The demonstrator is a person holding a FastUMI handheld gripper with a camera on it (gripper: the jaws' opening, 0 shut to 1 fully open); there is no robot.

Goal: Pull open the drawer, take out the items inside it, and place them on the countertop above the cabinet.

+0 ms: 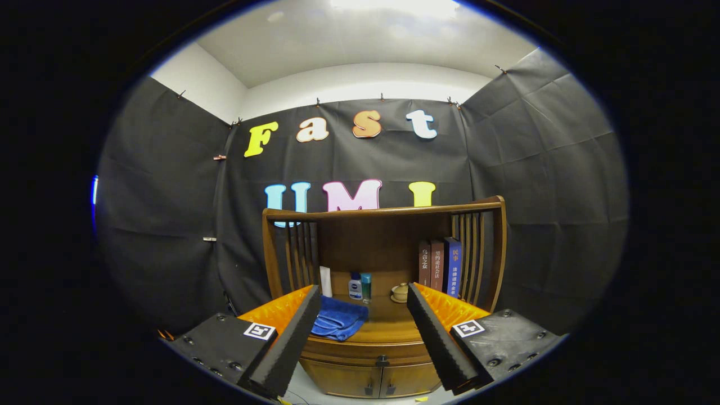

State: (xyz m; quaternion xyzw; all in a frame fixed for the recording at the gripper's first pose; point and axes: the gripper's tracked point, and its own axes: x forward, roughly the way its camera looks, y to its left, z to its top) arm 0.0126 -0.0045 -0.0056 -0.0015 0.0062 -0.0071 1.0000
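- Wooden cabinet point(371, 360) stands ahead, its drawer point(374, 351) apparently closed.
- The gripper point(363, 301) gapes wide, holding nothing.
- Blue cloth point(338, 319) lies on the countertop point(394, 326).

My gripper point(364, 329) hangs open before the cabinet's wooden surface point(388, 326). On it, left of the books point(440, 264), lie a blue cloth point(339, 318), two bottles point(360, 286) and a small teapot point(400, 292).

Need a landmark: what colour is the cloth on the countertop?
Blue; the cloth shows best in the gripper view.
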